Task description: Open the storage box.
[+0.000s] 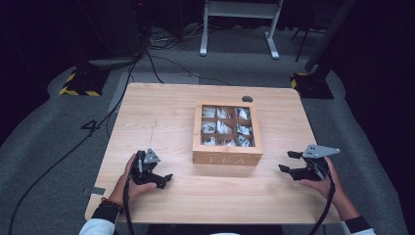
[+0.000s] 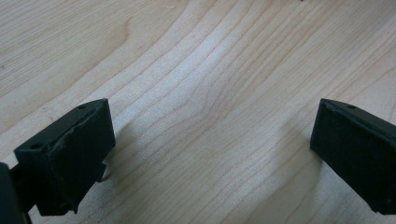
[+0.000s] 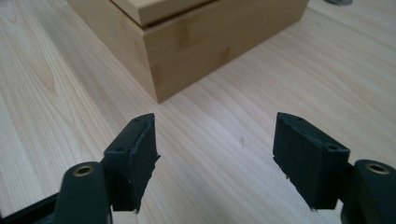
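Note:
A wooden tea box [image 1: 227, 132] with a windowed lid stands shut in the middle of the light wood table [image 1: 156, 117]; packets show in its several compartments. My left gripper [image 1: 165, 180] rests low at the table's front left, open, with bare wood between its jaws [image 2: 212, 107]. My right gripper [image 1: 288, 161] hovers at the front right, pointing toward the box, open with nothing between its jaws [image 3: 214, 119]. A corner of the tea box [image 3: 210, 32] lies ahead of it, a short way off.
A small dark round object [image 1: 247, 98] lies near the table's far edge behind the box. Beyond the table are floor cables [image 1: 147, 58], a white frame's legs [image 1: 240, 24] and two stands with yellow-black bases [image 1: 80, 83].

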Motion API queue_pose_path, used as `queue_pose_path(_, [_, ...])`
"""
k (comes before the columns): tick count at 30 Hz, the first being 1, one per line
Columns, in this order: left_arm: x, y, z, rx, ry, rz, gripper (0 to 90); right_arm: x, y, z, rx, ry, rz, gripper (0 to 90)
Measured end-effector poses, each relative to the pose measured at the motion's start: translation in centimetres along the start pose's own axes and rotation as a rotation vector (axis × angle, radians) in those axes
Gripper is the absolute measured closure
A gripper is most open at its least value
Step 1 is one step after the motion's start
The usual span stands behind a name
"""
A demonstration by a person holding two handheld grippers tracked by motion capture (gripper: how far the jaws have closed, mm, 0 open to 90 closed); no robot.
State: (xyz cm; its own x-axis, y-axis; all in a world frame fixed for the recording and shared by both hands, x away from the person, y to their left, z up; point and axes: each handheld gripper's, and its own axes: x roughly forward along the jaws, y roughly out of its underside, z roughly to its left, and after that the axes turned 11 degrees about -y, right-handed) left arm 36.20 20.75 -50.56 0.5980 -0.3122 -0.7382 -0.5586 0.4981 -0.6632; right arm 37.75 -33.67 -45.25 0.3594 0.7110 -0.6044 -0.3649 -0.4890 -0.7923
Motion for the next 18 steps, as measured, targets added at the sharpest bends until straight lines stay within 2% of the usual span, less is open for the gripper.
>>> queue_pose_path(1, [0.0,0.0,0.0,0.0,0.001,0.002,0.3,0.3,-0.8,0.1,-0.008,-0.01,-0.003,32.5])
queue_pose_path(5, [0.0,0.0,0.0,0.0,-0.002,0.002,0.3,1.0,-2.0,0.2,-0.016,-0.032,-0.011,32.5])
queue_pose_path(11, [0.0,0.0,0.0,0.0,-0.002,0.002,0.3,3.1,-3.8,0.8,-0.041,-0.067,-0.002,32.2])
queue_pose_path(18, [0.0,0.0,0.0,-0.001,-0.002,0.002,0.3,4.7,-4.9,1.4,-0.062,-0.065,0.022,33.5])
